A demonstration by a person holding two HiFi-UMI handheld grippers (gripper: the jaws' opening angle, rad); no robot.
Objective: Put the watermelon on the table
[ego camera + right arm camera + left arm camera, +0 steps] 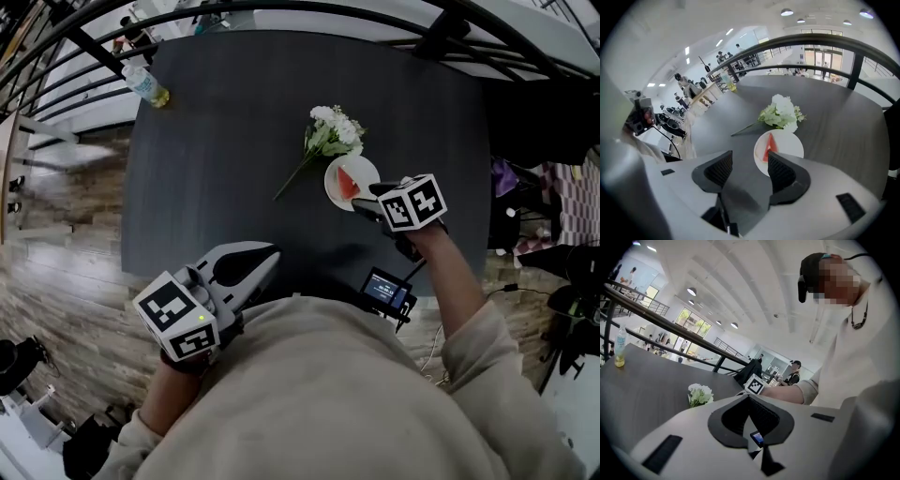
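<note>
the watermelon (348, 182) slice lies on a white plate (367, 169) on the dark bench (216, 169), right of centre in the head view, just beside a bunch of flowers (335, 131). the right tongs (367, 199) hover at the plate's lower right edge, jaws wide apart and empty. the left tongs (270, 253), at lower left, are closed on nothing.

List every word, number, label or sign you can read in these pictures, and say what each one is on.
No text can be read anywhere in these views.
Bottle label: too small and blurred to read.
Small screen: lit, but its lines are too small to read.
Marker cubes: black-and-white square patterns only, no letters or digits.
</note>
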